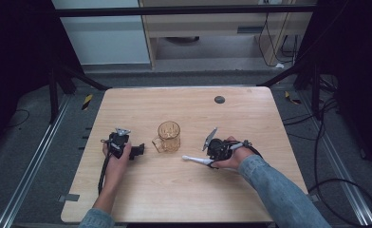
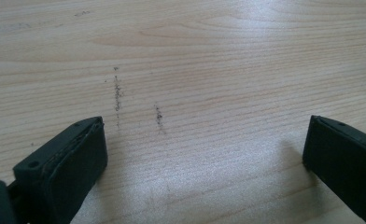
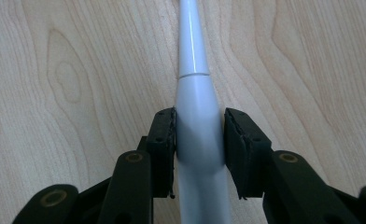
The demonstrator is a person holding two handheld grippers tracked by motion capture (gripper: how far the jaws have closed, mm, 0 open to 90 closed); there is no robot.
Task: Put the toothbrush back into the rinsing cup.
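An amber glass mug [image 1: 169, 136] stands upright in the middle of the wooden table [image 1: 184, 199], its handle turned to the left. My right gripper [image 1: 209, 158] lies low to the mug's right, shut on a white toothbrush [image 1: 196, 160] that rests along the tabletop and points left. In the right gripper view both pads press the thick part of the white toothbrush [image 3: 197, 126], whose thin neck runs on ahead. My left gripper [image 1: 139, 151] sits left of the mug, its jaws toward it. In the left gripper view the left gripper [image 2: 204, 149] is open over bare wood.
A small dark round disc [image 1: 219, 99] lies near the table's far edge. Faint dark scuff marks [image 2: 118, 93] streak the wood ahead of the left jaws. Cables [image 1: 336, 180] trail on the floor to the right of the table.
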